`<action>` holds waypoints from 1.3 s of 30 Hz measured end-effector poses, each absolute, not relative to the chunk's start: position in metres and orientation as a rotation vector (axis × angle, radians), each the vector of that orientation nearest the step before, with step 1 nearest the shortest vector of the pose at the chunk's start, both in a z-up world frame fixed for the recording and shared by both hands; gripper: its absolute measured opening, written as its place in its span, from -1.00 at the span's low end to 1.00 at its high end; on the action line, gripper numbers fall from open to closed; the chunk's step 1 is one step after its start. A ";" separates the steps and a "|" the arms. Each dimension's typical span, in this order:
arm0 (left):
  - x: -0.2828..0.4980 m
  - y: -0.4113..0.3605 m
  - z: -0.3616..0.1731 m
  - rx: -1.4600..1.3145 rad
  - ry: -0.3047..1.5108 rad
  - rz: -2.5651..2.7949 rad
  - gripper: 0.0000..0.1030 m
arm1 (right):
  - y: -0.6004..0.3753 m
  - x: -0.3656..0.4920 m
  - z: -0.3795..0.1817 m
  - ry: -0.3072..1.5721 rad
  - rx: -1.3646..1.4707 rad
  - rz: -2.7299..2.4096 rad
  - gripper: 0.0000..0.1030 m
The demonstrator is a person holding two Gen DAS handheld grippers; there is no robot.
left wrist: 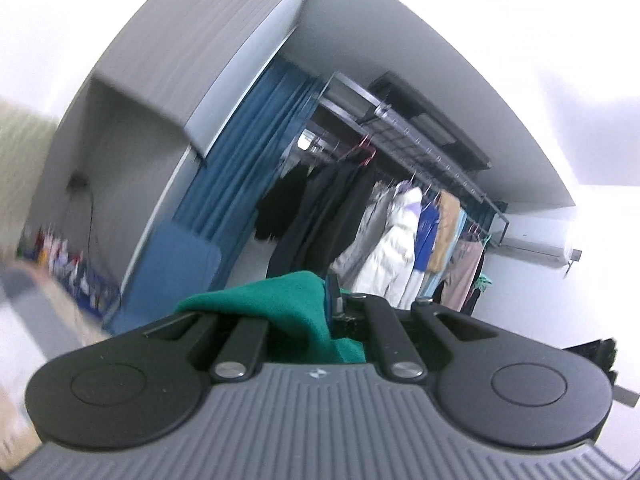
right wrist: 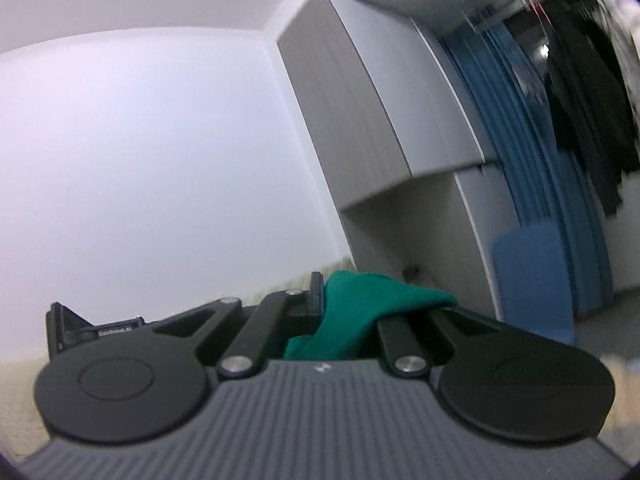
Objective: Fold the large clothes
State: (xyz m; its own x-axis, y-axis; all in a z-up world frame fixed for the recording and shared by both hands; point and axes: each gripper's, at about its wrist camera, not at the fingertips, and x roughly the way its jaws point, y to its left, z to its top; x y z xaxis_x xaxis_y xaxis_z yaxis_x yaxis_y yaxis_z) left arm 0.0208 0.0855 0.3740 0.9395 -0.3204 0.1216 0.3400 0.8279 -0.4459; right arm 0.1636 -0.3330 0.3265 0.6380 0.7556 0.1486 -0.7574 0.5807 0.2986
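**Green garment pinched in both tongs, held up in the air**

Left tongs (left wrist: 334,300): clenched on a bunch of the green garment (left wrist: 276,300). Cloth spills to 9 o'clock of the fingertips and drops back toward the body of the tool at 6 o'clock.

Right tongs (right wrist: 320,294): clenched on the same green garment (right wrist: 368,300). Here the cloth spills the other way, to 3 o'clock, then down at 6.

Key relation: each tool has its own edge or corner, and the fabric runs inward from each toward the other, so the garment's long axis probably spans between the two hands, the rest hanging below, out of view. Neither hand is nearer; both already hold it.

Both views look out level into the room: grey wardrobe (right wrist: 360,112), blue curtain (left wrist: 248,160), clothes rack (left wrist: 400,216) at 1 o'clock in the left view. No tabletop or bed visible, so the laying surface can't be placed.

Judged step: garment lifted to spread out; the next move depends on keeping the hands apart and level.
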 end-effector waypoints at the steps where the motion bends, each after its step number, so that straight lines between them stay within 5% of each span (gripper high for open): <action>1: 0.020 0.085 0.392 -0.476 -0.059 -0.355 -0.86 | -0.334 0.162 0.344 -0.035 0.340 0.880 -0.85; 7: 0.035 0.080 0.478 -0.467 -0.102 -0.352 -0.85 | -0.338 0.176 0.402 -0.137 0.327 0.838 -0.85; 12: 0.110 0.072 0.456 -0.445 -0.024 -0.320 -0.85 | -0.331 0.216 0.389 -0.133 0.314 0.761 -0.85; 22: 0.296 0.083 0.245 -0.404 0.243 -0.206 -0.85 | -0.301 0.368 0.201 0.192 0.276 0.618 -0.85; 32: 0.490 0.134 -0.026 -0.443 0.479 -0.126 -0.85 | -0.235 0.521 -0.015 0.403 0.204 0.498 -0.85; 39: 0.558 0.152 -0.129 -0.398 0.606 -0.099 -0.85 | -0.199 0.562 -0.109 0.509 0.143 0.451 -0.83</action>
